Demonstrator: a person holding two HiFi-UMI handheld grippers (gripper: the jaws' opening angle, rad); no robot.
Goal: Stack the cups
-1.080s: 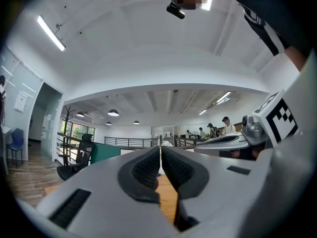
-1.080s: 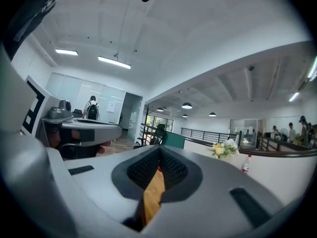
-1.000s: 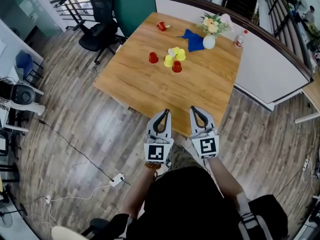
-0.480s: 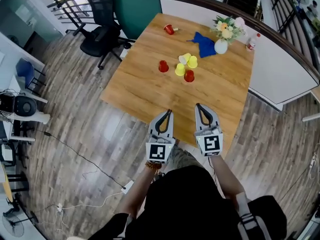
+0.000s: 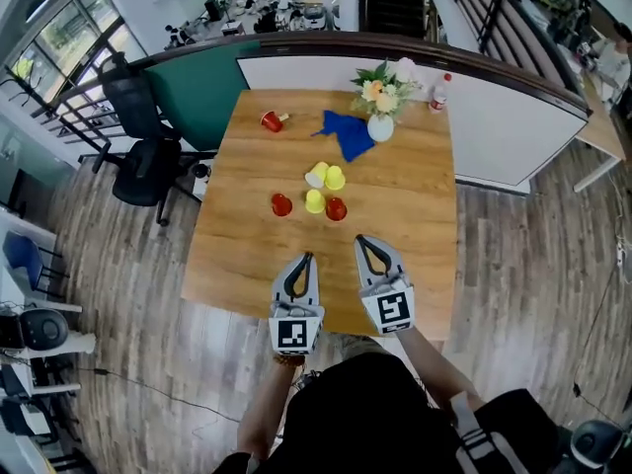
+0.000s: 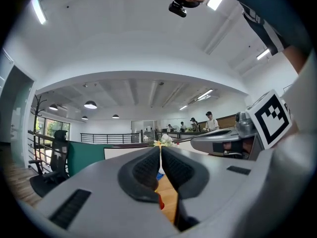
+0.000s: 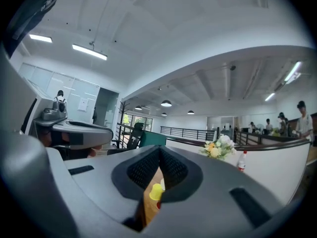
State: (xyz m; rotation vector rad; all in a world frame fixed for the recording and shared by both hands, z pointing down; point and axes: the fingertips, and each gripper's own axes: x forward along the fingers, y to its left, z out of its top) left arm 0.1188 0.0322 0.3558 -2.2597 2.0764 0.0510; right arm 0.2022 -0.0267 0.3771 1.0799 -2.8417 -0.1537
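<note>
Right claw (image 7: 159,148) closed, cups (image 7: 155,191) largely behind it

The counter (image 5: 405,235) is smooth, matt grained wood, the floor (image 5: 118,265) greyer wood planks, the cups (image 5: 314,201) smooth plastic, the cloth (image 5: 348,132) soft fabric, the left tool (image 5: 306,258) and right tool (image 5: 360,240) matt grey plastic.

Before me: wooden table (image 5: 415,225). Far end holds a tipped red cup (image 5: 271,120), a blue cloth (image 5: 348,133) and a vase of flowers (image 5: 380,124) at the cloth's edge. Mid-table, a white cup (image 5: 315,176) touches a yellow cup (image 5: 336,177). Nearer me, a second yellow cup (image 5: 314,201) sits just beside the right red cup (image 5: 336,209), with the left red cup (image 5: 281,204) apart.
</note>
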